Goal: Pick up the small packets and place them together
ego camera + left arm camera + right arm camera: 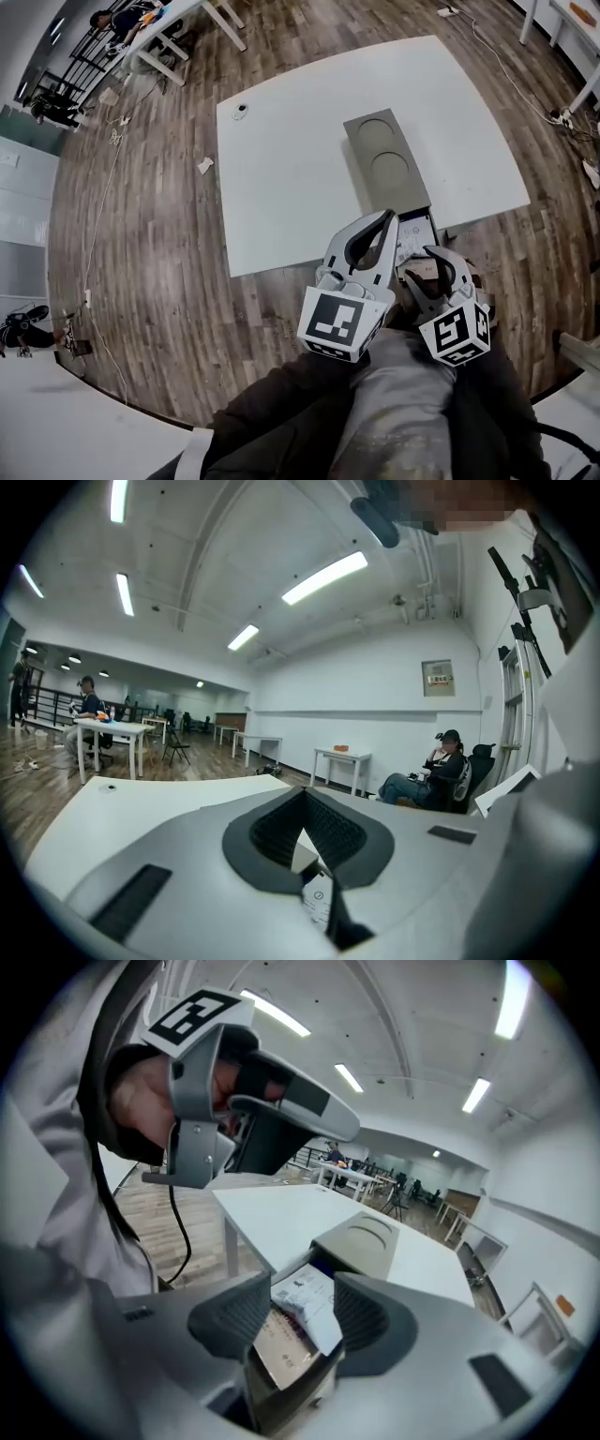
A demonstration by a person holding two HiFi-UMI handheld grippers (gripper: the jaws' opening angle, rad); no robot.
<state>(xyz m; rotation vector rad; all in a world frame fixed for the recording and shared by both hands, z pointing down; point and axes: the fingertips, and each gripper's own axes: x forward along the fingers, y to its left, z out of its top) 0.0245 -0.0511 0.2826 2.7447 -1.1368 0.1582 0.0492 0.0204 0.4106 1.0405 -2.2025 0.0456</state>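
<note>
Right gripper view: packets (pixel 302 1312) seen between right gripper (pixel 300 1283) parted jaws; left gripper (pixel 302 792) jaws together.

Head view looks steeply down over the near edge of the surface (pixel 281 141). Left gripper view faces level across it; right gripper view tilts down past the right tongs (pixel 303 1277), close onto the grey box (pixel 366 1237).

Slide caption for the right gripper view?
Right claw, jaws apart, poised at packets in the grey box on the white table.
</note>
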